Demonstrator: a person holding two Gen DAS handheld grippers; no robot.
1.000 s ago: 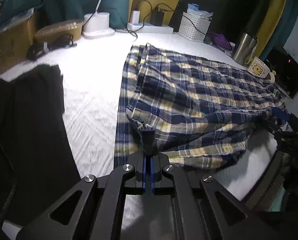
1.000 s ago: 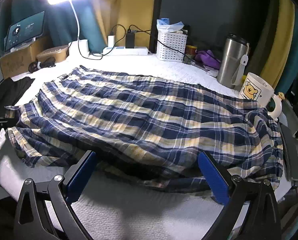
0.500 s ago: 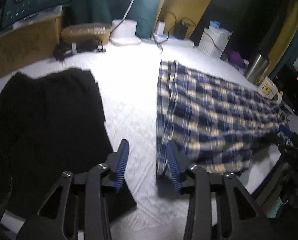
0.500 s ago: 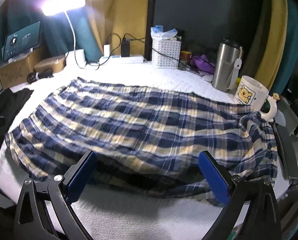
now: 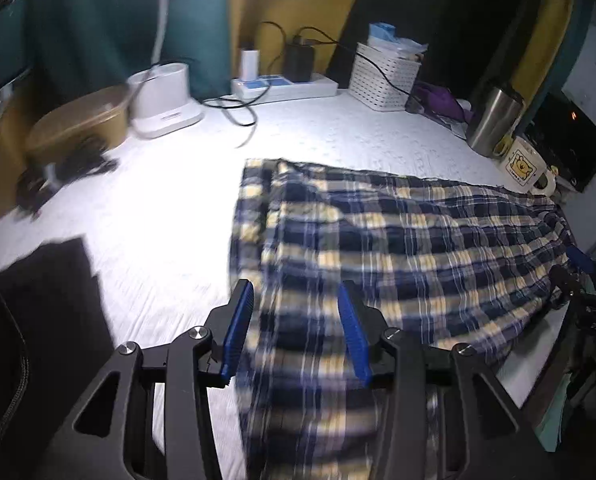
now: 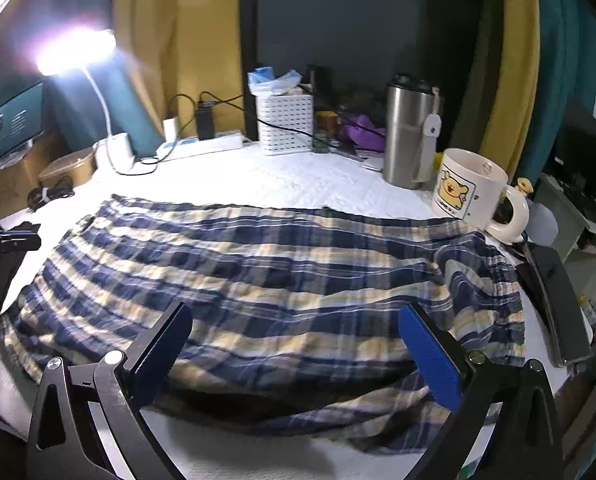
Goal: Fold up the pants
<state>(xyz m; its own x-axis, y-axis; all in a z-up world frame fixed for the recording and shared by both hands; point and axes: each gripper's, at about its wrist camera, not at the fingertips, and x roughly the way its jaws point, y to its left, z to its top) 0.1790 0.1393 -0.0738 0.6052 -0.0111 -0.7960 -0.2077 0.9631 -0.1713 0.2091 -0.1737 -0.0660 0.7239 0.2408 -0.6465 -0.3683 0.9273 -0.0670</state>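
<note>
The blue, white and yellow plaid pants (image 5: 398,248) lie folded lengthwise on the white bedspread (image 5: 177,208); they also show in the right wrist view (image 6: 257,280). My left gripper (image 5: 298,332) is open and empty, just above the leg end of the pants. My right gripper (image 6: 293,356) is wide open and empty, above the near long edge of the pants. The right gripper shows at the right edge of the left wrist view (image 5: 578,276). The left gripper shows at the left edge of the right wrist view (image 6: 5,240).
A black garment (image 5: 45,300) lies left of the pants. At the back stand a white lamp base (image 5: 163,100), a power strip (image 5: 285,86), a white basket (image 5: 384,80), a steel tumbler (image 6: 410,132) and a bear mug (image 6: 470,192) beside the waistband. A black device (image 6: 554,292) lies at right.
My left gripper let go of the pant leg end, opened, swung off to the left and has come back over the hem. My right gripper stayed open, with its view now closer to the pants.
</note>
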